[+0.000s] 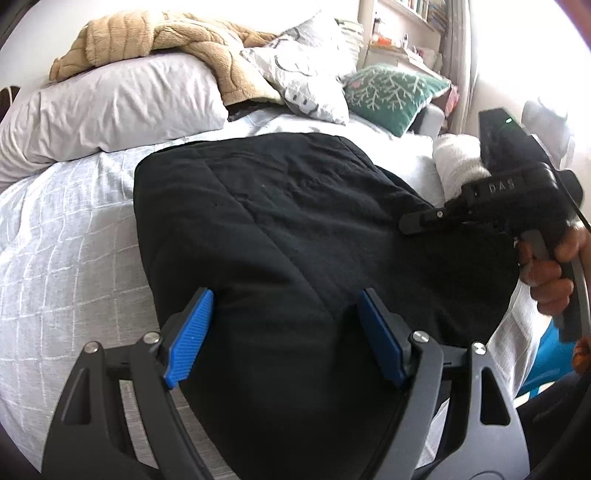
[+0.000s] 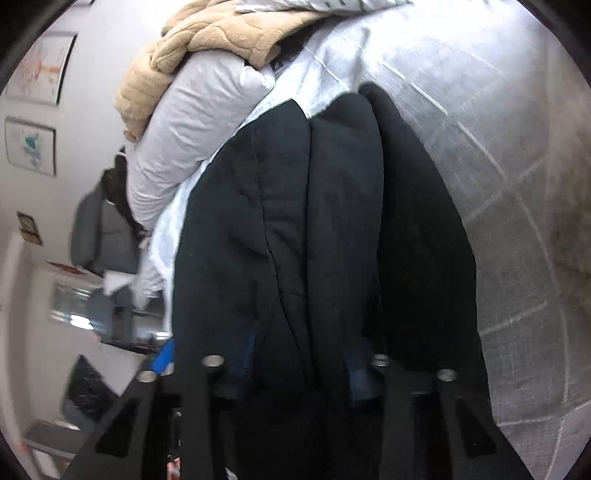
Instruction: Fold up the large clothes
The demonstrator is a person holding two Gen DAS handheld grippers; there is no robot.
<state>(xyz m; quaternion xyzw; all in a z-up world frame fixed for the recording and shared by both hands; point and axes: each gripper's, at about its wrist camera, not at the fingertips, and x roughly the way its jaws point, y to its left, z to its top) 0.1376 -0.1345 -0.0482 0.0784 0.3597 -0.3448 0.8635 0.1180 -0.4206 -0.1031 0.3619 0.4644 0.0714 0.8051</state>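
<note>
covering a white checked bedspread (image 1: 55,236), black garment (image 1: 295,229), left hand-held gripper (image 1: 284,336) wide open, right hand-held gripper (image 2: 295,373) state unclear

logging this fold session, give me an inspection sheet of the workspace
surface: bed with a white grid-pattern cover
job's things: black garment lying folded on the bed
clutter: tan blanket, pillows, green cushion, white roll
grippers: left gripper open over the garment; right gripper at its edge, state unclear
cables: dark cable behind the right gripper
surroundings: shelves, wall pictures
</note>
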